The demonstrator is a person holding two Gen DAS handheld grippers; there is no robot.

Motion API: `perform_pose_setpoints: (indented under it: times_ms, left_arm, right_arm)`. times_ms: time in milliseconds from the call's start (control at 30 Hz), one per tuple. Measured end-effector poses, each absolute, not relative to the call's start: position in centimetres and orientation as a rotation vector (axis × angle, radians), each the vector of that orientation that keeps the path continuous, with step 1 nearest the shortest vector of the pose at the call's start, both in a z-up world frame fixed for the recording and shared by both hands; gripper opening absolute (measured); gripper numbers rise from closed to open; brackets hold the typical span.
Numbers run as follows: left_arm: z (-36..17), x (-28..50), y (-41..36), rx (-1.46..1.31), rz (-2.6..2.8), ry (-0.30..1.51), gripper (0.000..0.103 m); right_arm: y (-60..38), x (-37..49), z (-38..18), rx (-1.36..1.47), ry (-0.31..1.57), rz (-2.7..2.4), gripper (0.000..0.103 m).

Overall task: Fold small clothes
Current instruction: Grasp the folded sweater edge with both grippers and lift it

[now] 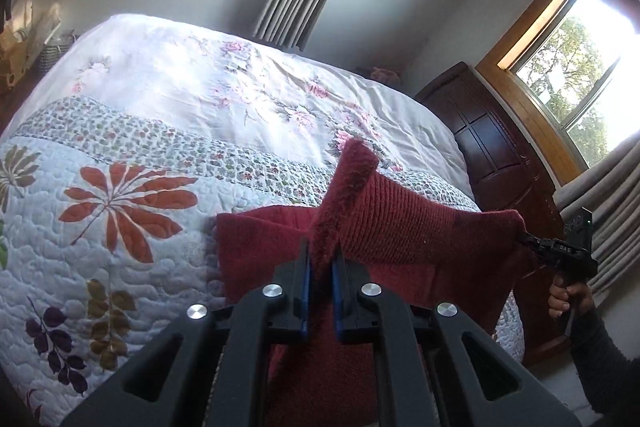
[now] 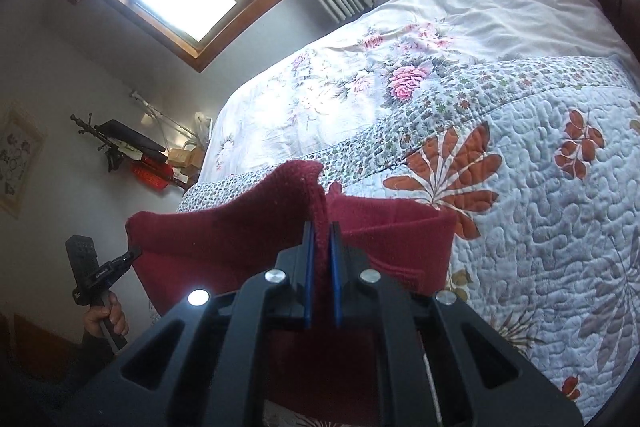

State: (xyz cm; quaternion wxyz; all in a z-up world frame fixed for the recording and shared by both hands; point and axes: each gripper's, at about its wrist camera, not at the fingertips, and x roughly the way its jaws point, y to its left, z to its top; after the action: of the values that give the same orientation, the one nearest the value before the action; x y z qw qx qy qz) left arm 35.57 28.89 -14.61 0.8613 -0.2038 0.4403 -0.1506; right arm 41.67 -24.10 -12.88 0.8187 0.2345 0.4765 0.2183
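Both hand-held grippers are pinching one dark red knitted garment and holding it up over the near edge of a bed. In the left wrist view, the left gripper [image 1: 321,259] has its blue-lined fingers pressed together on a fuzzy fold of the garment [image 1: 400,227], which stands up between them. Far to the right in that view, the right gripper [image 1: 532,241] grips the garment's other corner, so the top edge stretches between the two tools. A hand [image 1: 568,301] in a dark sleeve holds that gripper's handle.

The right wrist view shows the same hold from the other side. The right gripper is clamped on a thin fold of red knit, and the left gripper [image 2: 134,254] bites the far corner at lower left. The garment's lower part hangs down and partly lies against the floral quilt [image 1: 120,227] covering the bed.

Judging from this, the main risk is slippage. Each gripper holds only a narrow bunch of soft, thick knit, so pulling the two apart too hard could drag a corner free. If one side drops lower than the other, the garment would likely land crooked and the fold would come out uneven. The hanging part could also catch on the quilt's edge and bunch underneath when lowered.
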Motion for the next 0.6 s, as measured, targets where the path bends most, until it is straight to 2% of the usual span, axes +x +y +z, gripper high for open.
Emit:
perform_pose_setpoints:
  times_ms: [400, 600]
  left_arm:
    - [-17.0, 44.4, 30.8, -0.492, -0.329, 0.980, 0.008]
    - [-23.6, 48.5, 31.4, -0.569, -0.292, 1.146, 0.008]
  right_arm:
    - [-23.2, 50.2, -14.5, 0.492, 1.071, 0.449, 0.006]
    - [-23.5, 53.4, -20.6, 0.510, 1.214, 0.377, 0.006]
